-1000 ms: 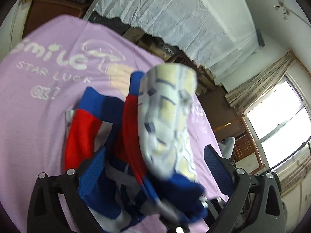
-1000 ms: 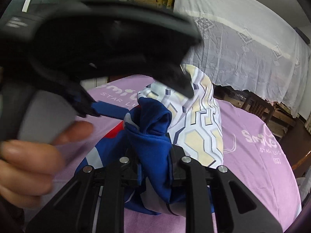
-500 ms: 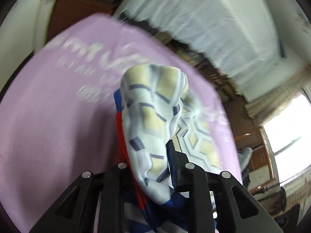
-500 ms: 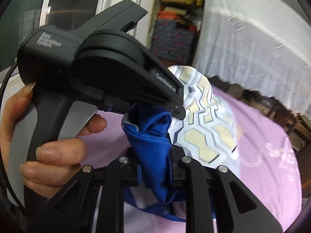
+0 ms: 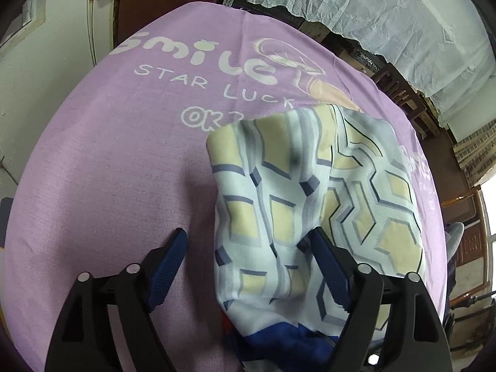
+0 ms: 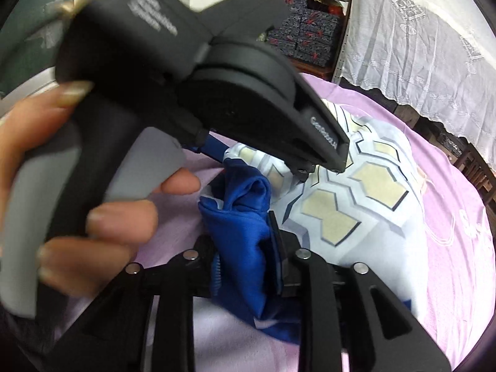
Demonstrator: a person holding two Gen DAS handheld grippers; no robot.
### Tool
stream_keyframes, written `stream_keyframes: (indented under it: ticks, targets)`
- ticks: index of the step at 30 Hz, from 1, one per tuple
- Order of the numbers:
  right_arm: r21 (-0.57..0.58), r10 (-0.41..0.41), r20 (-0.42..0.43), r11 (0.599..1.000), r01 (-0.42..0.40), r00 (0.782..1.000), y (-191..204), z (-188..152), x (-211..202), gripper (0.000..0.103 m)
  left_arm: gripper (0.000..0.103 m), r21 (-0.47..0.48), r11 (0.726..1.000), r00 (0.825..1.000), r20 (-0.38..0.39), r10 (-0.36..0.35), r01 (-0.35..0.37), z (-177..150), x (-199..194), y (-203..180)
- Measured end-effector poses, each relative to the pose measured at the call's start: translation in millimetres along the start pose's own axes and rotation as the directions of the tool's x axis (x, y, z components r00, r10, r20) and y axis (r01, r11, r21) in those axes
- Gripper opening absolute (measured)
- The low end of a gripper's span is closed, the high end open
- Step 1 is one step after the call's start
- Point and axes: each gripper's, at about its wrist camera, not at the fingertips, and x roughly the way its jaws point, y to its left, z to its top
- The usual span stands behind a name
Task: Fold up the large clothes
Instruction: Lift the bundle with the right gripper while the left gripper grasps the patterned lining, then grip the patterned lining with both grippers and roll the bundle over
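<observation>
The garment [image 5: 279, 204], white with yellow hexagons and with blue and red parts, lies bunched on the purple "Smile STAR LUCK" table cover [image 5: 108, 170]. My left gripper [image 5: 248, 248] points down over it. Its jaws are opening and stand wide; the white fold lies between them against the right finger [image 5: 325, 260], and the pads do not press it. My right gripper [image 6: 245, 257] has a bunched blue fold [image 6: 245, 217] of the garment [image 6: 356, 201] between its pads. Its jaws are opening slightly, and the cloth still fills the gap. In the right wrist view a hand [image 6: 108, 217] holds the left gripper's black housing [image 6: 235, 99].
A white lace cloth [image 5: 372, 9] hangs over furniture behind the table. Dark wooden chairs [image 5: 400, 90] stand along the far right edge. Stacked patterned boxes [image 6: 307, 40] sit at the back. Bare purple cover spreads to the left of the garment.
Half a second ago the left jaws were shut on the white fold; now they stand wide apart. Both grippers have tipped down, and the garment has sunk onto the cover.
</observation>
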Motion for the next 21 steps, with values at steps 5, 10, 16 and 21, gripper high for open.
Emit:
stream_keyframes:
  ticks: [5,10,16,21]
  targets:
    - [-0.041,0.051,0.070,0.998,-0.048,0.996,2.4,-22.9,-43.9,0.064,0.084,-0.012,1.000,0.998,0.052,0.024,-0.024,-4.9,-20.2,3.0]
    - [0.007,0.075,0.160,0.997,-0.077,0.984,-19.7,-44.7,-87.6,0.064,0.082,-0.066,0.995,0.982,0.163,0.090,-0.081,-10.6,-54.4,10.1]
    - [0.187,0.126,0.251,0.966,-0.176,0.960,-77.0,-41.6,-114.1,0.044,0.082,-0.038,0.999,0.958,0.287,0.013,-0.002,-20.4,-86.4,-0.3]
    - [0.270,0.063,0.189,0.956,-0.114,0.980,-101.0,2.3,-86.4,0.017,0.079,0.051,0.995,0.976,0.204,0.076,-0.088,-22.5,-56.3,-28.3]
